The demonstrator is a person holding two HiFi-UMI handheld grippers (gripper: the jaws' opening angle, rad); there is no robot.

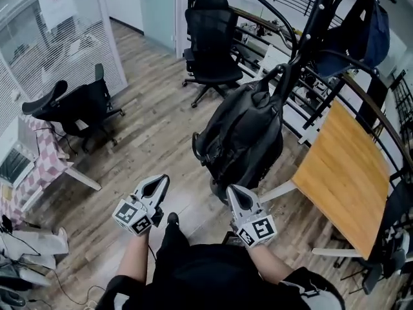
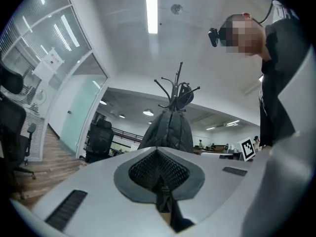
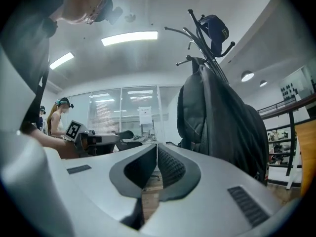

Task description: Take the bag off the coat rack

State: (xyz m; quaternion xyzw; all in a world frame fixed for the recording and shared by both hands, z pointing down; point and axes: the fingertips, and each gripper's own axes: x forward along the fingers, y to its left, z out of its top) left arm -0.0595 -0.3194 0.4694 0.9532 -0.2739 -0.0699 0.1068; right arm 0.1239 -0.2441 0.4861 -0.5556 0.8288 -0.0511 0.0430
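Head view: large black fabric backpack [image 1: 244, 134] hangs from the black metal coat rack [image 1: 308, 24] — left gripper [image 1: 157, 185] and right gripper [image 1: 236, 196] both closed, empty, short of it.

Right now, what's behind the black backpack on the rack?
The coat rack pole rises behind the backpack, with a blue bag hooked higher. The pole's lower part and base are covered.
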